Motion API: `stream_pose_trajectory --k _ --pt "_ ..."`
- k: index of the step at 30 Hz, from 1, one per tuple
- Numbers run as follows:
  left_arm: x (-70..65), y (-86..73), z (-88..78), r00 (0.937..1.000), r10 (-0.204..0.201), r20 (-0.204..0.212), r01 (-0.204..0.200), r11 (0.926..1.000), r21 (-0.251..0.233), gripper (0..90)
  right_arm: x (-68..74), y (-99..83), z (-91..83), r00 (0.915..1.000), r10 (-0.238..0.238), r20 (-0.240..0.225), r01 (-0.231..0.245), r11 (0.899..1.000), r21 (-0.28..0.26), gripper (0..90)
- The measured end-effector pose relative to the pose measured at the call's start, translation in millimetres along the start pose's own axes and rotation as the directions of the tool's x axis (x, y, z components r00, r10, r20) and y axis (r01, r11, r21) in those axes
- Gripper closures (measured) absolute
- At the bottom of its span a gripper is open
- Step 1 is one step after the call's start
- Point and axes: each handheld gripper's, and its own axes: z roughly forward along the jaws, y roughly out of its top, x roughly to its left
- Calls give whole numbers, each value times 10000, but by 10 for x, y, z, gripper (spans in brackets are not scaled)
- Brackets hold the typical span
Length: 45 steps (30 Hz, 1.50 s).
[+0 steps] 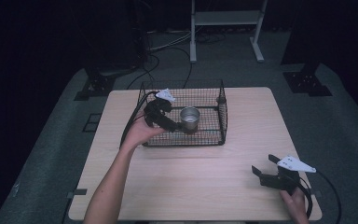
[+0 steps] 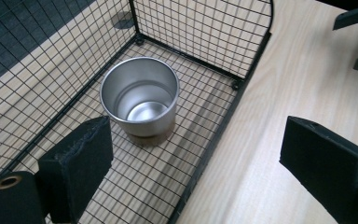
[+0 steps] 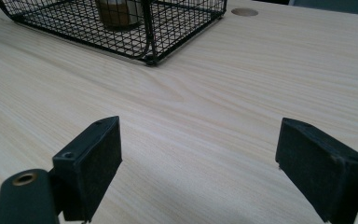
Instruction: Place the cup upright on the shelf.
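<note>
A round steel cup (image 1: 189, 118) stands upright in a black wire-mesh basket (image 1: 221, 117), near the basket's middle. The basket sits on a pale wooden table (image 1: 186, 186), at its far side, slightly left of centre. The left gripper (image 1: 179, 127) reaches over the basket's left end, just left of the cup, one jaw inside the basket and one over the table on its near side. The right gripper (image 1: 264, 164) rests at the table's near right corner, well apart from the basket.
</note>
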Motion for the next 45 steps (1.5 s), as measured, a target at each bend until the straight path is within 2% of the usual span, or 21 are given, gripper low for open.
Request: stream_pose_trajectory --k 9,20,28,45 --pt "-133 -130 -130 9999 97 -35 -98 9991 -403 84 -2 2 4 10000 -16 24 16 10000 21 136" --pt "-292 -366 -244 9998 42 193 -24 9954 -959 84 5 4 8 9999 -69 75 69 9999 88 136" --pt "-376 -487 -258 9996 90 263 -65 9956 -933 84 -1 3 8 9999 41 123 -42 10000 81 136" --pt "-562 -796 -378 9994 -32 356 84 9888 -1493 84 4 5 11 9998 64 188 -66 9999 125 136"
